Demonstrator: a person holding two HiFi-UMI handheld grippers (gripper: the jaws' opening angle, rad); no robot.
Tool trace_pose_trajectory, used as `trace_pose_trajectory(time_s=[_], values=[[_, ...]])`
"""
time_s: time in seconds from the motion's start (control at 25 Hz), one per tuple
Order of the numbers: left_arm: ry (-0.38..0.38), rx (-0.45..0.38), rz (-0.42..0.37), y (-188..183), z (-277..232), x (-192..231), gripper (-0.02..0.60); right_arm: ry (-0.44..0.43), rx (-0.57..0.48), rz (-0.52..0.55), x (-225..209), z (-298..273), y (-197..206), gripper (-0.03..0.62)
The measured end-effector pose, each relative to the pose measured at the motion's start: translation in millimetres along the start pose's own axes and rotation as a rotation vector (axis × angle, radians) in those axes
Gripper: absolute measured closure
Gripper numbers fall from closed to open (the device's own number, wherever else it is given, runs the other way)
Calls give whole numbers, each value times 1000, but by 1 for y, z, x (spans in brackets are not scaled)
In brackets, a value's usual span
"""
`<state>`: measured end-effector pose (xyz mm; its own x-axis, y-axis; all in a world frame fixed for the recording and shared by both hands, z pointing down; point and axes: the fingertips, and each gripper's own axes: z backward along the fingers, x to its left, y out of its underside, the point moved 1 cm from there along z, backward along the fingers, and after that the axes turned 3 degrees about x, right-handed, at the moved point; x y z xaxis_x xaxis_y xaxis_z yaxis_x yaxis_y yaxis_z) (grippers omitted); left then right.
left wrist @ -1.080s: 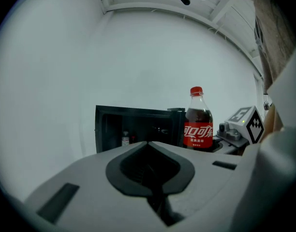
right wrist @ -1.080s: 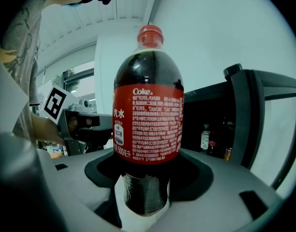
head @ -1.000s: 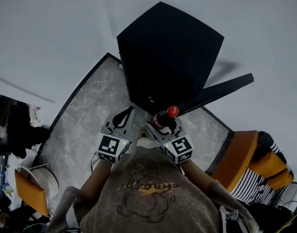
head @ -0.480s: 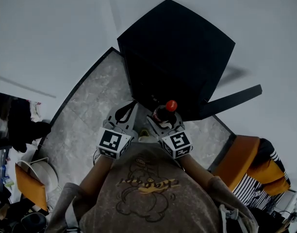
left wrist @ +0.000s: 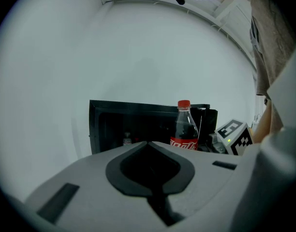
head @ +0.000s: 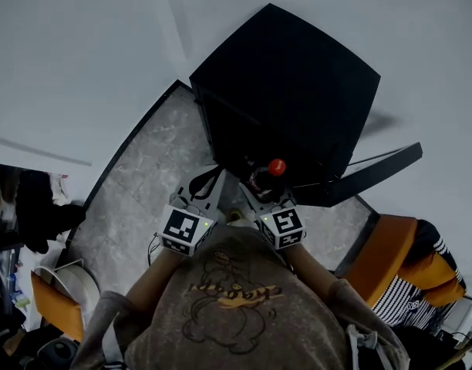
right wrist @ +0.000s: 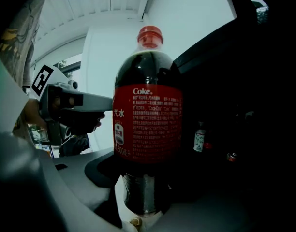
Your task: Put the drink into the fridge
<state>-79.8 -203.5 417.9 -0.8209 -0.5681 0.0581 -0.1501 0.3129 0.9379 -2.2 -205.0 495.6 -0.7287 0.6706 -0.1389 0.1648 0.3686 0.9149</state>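
Observation:
A cola bottle (right wrist: 148,120) with a red cap (head: 276,166) and red label stands upright in my right gripper (head: 263,190), which is shut on its lower body. It hangs just in front of the open black fridge (head: 290,91), whose door (head: 371,177) swings out to the right. Inside the dark fridge, small bottles (right wrist: 199,138) show on a shelf. My left gripper (head: 207,187) is beside the right one, shut and empty. In the left gripper view, the bottle (left wrist: 185,129) sits before the fridge (left wrist: 116,124).
Grey marbled floor (head: 143,183) lies left of the fridge, with white walls behind. An orange seat (head: 379,257) and a person in striped clothing (head: 421,280) are at the right. A white bucket (head: 70,280) and an orange object (head: 51,314) sit at the lower left.
Both grippers and the bottle have moved forward, closer to the fridge opening. The fridge door now looks swung a little wider to the right.

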Motion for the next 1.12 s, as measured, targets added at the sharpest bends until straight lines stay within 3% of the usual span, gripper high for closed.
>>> trace_pose_trajectory(time_s=[0.4,1.12], values=[[86,-11,-26,2,-8,12,577,93,15,-23,-18,-35,13,301],[134,-26,-41,18,-15,22,577,221,86,-41,-62,-83,50,301]])
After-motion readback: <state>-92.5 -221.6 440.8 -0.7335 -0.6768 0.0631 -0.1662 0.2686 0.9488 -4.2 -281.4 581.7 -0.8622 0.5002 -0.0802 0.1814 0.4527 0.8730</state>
